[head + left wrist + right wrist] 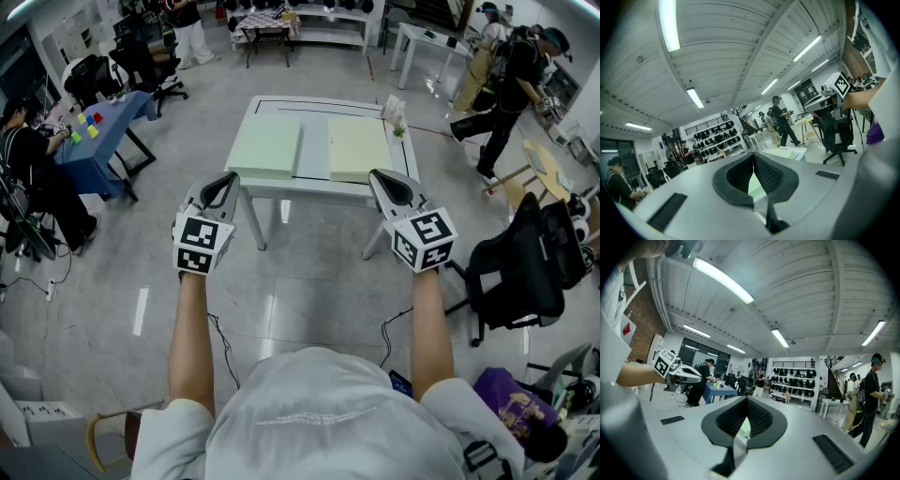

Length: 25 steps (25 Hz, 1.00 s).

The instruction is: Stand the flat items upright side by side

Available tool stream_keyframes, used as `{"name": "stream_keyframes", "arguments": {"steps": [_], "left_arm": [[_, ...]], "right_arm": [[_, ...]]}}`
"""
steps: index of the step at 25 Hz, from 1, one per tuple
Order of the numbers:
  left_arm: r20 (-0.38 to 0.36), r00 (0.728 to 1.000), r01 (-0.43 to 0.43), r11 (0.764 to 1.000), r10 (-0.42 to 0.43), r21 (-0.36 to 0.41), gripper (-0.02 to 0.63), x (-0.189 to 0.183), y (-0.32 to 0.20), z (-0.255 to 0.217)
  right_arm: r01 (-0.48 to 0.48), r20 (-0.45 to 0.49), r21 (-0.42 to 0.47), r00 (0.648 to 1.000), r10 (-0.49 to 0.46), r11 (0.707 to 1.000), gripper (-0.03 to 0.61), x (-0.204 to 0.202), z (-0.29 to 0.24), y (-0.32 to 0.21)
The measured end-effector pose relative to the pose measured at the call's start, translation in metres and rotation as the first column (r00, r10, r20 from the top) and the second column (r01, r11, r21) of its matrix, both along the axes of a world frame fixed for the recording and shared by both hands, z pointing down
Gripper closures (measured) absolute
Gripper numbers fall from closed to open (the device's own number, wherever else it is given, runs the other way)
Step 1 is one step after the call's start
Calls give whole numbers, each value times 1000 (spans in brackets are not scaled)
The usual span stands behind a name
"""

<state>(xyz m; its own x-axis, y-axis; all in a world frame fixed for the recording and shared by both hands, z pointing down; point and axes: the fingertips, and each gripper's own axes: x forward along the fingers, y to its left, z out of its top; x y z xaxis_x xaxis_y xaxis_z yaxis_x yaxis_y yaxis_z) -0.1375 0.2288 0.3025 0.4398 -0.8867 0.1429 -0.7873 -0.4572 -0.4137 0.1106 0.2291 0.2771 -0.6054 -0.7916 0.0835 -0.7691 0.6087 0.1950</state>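
Note:
Two flat items lie on a white table [309, 190] ahead of me: a pale green one [267, 147] on the left and a pale yellow one [358, 150] on the right, with a gap between them. My left gripper [228, 178] and right gripper [380, 175] hover side by side short of the table's front edge, not touching anything. In the left gripper view the left gripper [753, 157] has its jaws pressed together with nothing in them. The right gripper [746, 401] is shut and empty too.
A small upright object [395, 114] stands at the table's far right corner. A black office chair [520, 267] is close on the right, with a purple bag [511, 408] near it. A blue table [103, 127] with a seated person is at the left. People walk at the back right.

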Motion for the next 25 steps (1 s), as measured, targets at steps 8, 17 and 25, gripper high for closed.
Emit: {"name": "stream_keyframes", "arguments": {"steps": [8, 17, 25], "left_arm": [[-81, 997, 16, 1000, -15, 9, 592, -6, -2, 0], [-192, 981, 15, 999, -9, 29, 407, -27, -3, 0], [-165, 986, 14, 1000, -13, 6, 380, -57, 9, 17]], "right_arm": [[4, 21, 20, 1000, -4, 1000, 551, -6, -3, -2], [63, 18, -8, 998, -63, 998, 343, -39, 1, 1], [69, 10, -42, 998, -69, 997, 304, -68, 13, 11]]}}
